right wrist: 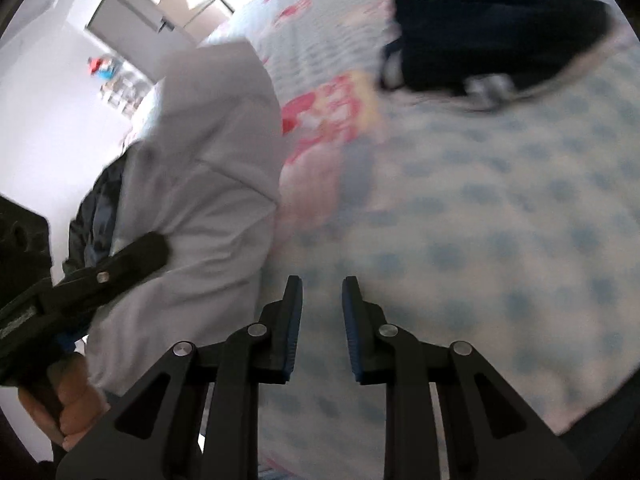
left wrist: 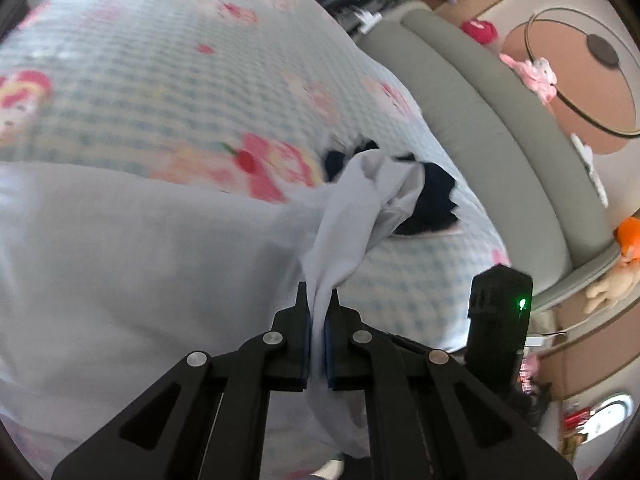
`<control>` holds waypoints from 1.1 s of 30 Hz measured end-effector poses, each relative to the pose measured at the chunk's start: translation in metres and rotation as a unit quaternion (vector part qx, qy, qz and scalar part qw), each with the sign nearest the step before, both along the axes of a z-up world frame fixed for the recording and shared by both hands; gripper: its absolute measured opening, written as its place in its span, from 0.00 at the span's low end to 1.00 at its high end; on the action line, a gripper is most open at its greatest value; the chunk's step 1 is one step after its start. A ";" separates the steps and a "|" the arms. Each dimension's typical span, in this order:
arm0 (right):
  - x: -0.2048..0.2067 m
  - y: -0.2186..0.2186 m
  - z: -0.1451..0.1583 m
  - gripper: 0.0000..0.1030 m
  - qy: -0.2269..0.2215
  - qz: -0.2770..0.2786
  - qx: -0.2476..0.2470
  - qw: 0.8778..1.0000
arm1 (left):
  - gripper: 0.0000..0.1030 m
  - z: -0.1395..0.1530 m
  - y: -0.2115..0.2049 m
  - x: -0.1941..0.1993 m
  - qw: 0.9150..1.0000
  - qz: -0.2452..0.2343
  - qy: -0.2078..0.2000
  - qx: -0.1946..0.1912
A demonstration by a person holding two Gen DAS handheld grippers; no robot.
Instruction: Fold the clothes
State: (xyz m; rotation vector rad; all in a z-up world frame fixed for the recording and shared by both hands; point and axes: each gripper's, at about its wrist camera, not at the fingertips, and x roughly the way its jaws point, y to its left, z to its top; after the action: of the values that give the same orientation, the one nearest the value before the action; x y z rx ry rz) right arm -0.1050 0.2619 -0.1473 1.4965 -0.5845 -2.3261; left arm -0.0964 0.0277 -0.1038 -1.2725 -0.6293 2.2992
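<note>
Pale grey garment [left wrist: 120, 264] lies on the bed [left wrist: 140, 80]; my left gripper [left wrist: 318, 304] is clamped on its twisted end. From that garment, my right gripper [right wrist: 322, 300] hangs just beside, jaws apart and empty, nearer the dark clothes [right wrist: 496, 28].

Black linkage tongs [left wrist: 319, 300], blue ribbed pads [right wrist: 293, 332], silver rivets

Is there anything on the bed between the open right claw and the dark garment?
Nothing visible: only bare checked bedsheet lies between the right claw and the dark garment. The white garment is off to the side.
</note>
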 end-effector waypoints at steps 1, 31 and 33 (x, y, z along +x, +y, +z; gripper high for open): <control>0.000 -0.010 -0.002 0.21 -0.003 0.012 -0.010 1.000 | 0.05 -0.004 -0.010 0.002 1.000 0.007 -0.001 -0.008; 0.020 -0.110 0.028 0.24 0.031 0.094 -0.046 0.994 | 0.07 0.002 -0.074 0.010 0.997 0.064 0.026 0.019; 0.023 -0.113 0.045 0.26 0.052 0.096 -0.051 0.993 | 0.07 0.011 -0.101 0.012 0.994 0.100 0.026 0.042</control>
State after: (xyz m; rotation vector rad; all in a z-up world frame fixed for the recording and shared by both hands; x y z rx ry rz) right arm -0.0825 0.1493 -0.1024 1.3154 -0.4999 -2.1771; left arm -0.0841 -0.0732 -0.0924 -1.1519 -0.8596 2.4288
